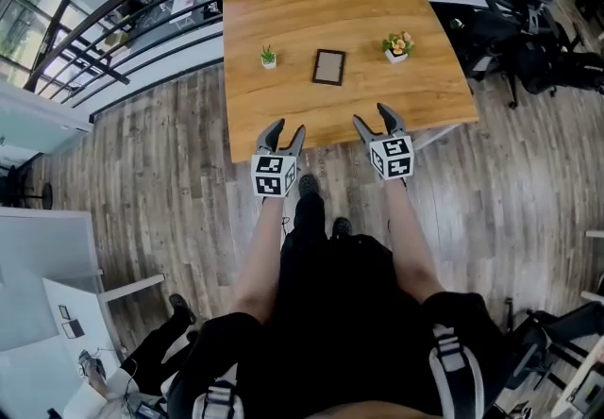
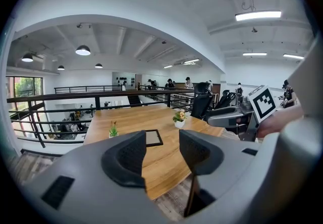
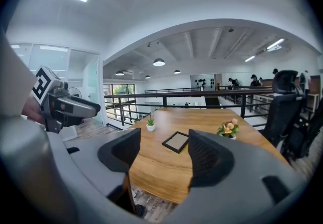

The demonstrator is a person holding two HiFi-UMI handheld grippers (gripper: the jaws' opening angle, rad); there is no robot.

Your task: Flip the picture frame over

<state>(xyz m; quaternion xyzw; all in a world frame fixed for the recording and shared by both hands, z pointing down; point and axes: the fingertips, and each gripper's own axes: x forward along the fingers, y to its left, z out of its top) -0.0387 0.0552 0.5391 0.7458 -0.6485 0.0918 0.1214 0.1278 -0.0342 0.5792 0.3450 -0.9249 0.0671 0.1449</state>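
Observation:
A small dark-rimmed picture frame (image 1: pixel 328 67) lies flat near the middle of the wooden table (image 1: pixel 283 11), its tan panel up; both gripper views also catch the frame (image 2: pixel 153 138) (image 3: pixel 176 141). My left gripper (image 1: pixel 284 131) hovers at the table's near edge, left of the frame, jaws apart and empty. My right gripper (image 1: pixel 374 116) sits at the same edge to the right, wide open with nothing between its fingers. Both are well short of the frame.
A small green potted plant (image 1: pixel 268 57) stands left of the frame, a flower pot (image 1: pixel 397 46) to its right. A metal railing (image 1: pixel 142 21) runs behind the table; office chairs (image 1: pixel 528 40) crowd the right side. Wood floor lies below the near edge.

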